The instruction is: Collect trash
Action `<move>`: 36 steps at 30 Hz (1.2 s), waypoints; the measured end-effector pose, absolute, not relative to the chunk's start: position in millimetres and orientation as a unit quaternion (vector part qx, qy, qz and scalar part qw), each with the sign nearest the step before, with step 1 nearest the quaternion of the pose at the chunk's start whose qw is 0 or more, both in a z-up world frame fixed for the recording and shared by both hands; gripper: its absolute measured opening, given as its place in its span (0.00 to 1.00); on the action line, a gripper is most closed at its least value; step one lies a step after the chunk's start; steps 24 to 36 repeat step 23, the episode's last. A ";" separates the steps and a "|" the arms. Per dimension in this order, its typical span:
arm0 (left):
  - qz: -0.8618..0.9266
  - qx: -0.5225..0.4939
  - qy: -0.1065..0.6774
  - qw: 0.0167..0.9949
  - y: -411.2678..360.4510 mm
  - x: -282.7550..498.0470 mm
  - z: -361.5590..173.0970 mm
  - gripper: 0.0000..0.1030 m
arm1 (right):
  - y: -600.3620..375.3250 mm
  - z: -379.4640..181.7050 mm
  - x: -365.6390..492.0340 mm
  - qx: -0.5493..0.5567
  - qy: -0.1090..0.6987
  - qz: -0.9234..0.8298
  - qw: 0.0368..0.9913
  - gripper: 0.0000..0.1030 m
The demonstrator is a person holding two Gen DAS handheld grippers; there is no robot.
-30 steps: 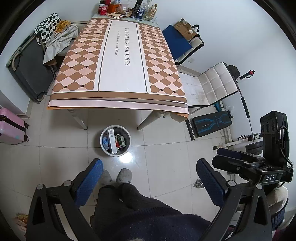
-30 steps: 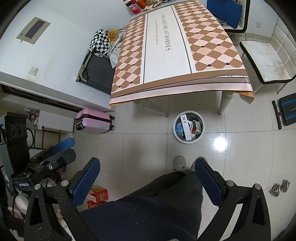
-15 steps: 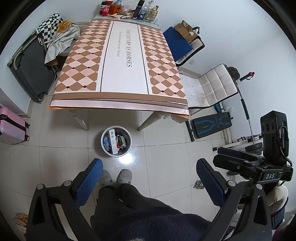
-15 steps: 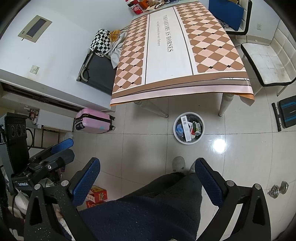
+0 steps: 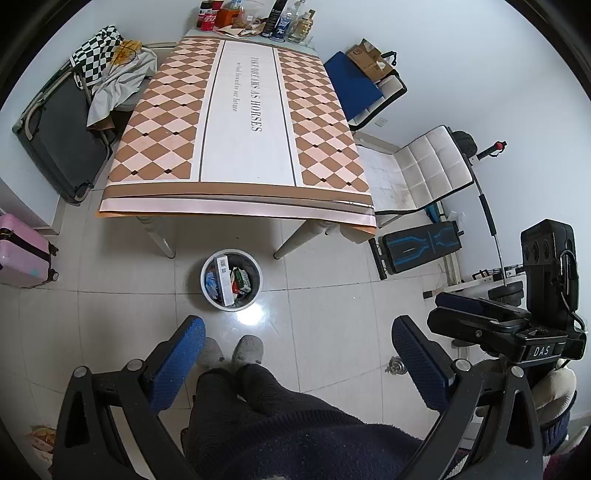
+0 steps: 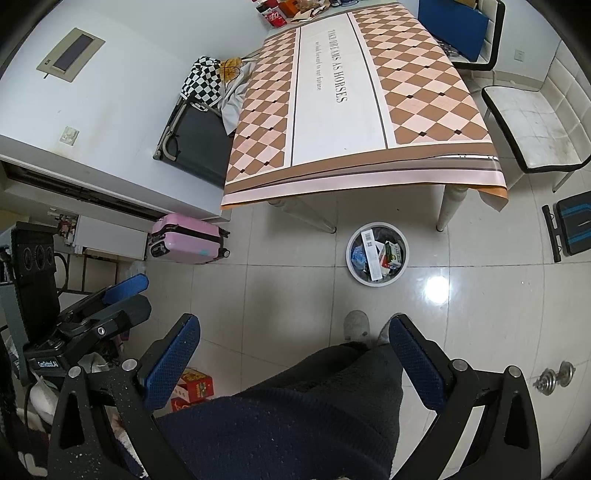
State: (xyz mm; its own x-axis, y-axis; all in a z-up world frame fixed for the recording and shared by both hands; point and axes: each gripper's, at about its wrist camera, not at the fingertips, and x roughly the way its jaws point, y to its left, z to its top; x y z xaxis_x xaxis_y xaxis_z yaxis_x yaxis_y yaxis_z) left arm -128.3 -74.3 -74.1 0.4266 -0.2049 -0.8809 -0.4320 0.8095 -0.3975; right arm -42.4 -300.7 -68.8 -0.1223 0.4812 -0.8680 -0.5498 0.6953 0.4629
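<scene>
A round white trash bin [image 5: 258,275] stands on the tiled floor in front of the table; it also shows in the right wrist view [image 6: 402,240]. It holds boxes, cartons and wrappers [image 5: 229,280]. My left gripper [image 5: 295,354] is open and empty, held high above the floor over the person's legs. My right gripper [image 6: 295,354] is open and empty too, at about the same height. Each gripper also shows from the side in the other's view: the right one [image 5: 480,317], the left one [image 6: 107,306].
A table [image 5: 240,129] with a checkered cloth carries bottles and cans [image 5: 255,18] at its far end. A pink suitcase [image 6: 188,240], white chairs [image 5: 432,170], a fitness bench [image 5: 421,247], a dumbbell [image 6: 557,376] and a red box [image 6: 192,387] stand around.
Both grippers have drifted slightly back and up; the table and bin sit a little lower in view. Both stay open and empty.
</scene>
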 end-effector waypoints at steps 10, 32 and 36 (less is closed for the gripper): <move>0.069 -0.302 0.532 0.788 -79.7 -126.6 -74.7 1.00 | -310.2 -69.1 -40.5 -0.029 0.640 0.390 0.661 1.00; 0.068 -0.305 0.534 0.786 -77.8 -126.2 -75.4 1.00 | -316.0 -68.0 -38.7 -0.027 0.640 0.390 0.662 1.00; 0.068 -0.305 0.534 0.786 -77.8 -126.2 -75.4 1.00 | -316.0 -68.0 -38.7 -0.027 0.640 0.390 0.662 1.00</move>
